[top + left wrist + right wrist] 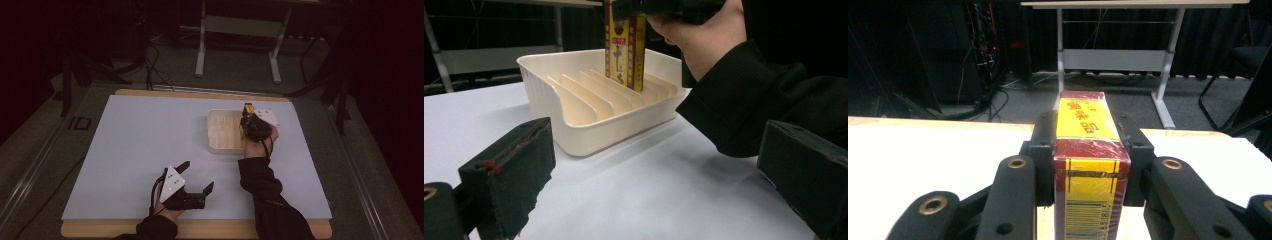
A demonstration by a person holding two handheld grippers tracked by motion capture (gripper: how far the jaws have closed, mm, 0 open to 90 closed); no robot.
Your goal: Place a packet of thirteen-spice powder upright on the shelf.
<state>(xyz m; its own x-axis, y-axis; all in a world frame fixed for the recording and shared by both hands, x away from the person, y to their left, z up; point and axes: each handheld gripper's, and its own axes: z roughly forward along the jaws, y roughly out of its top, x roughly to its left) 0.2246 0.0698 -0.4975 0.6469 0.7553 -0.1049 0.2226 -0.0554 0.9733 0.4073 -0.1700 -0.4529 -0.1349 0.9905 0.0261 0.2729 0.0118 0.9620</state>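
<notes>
A tall, narrow box, wrapped in glossy film and printed in dark red and yellow with yellow characters on top and a barcode on one face, stands upright, pinched between the jaws of the right gripper. In the high view it sits at about one o'clock from the bench's centre, its lower end down among the slanted dividers of a cream plastic rack. The left gripper rests on the bench at about six o'clock, its jaws spread wide with nothing between them.
</notes>
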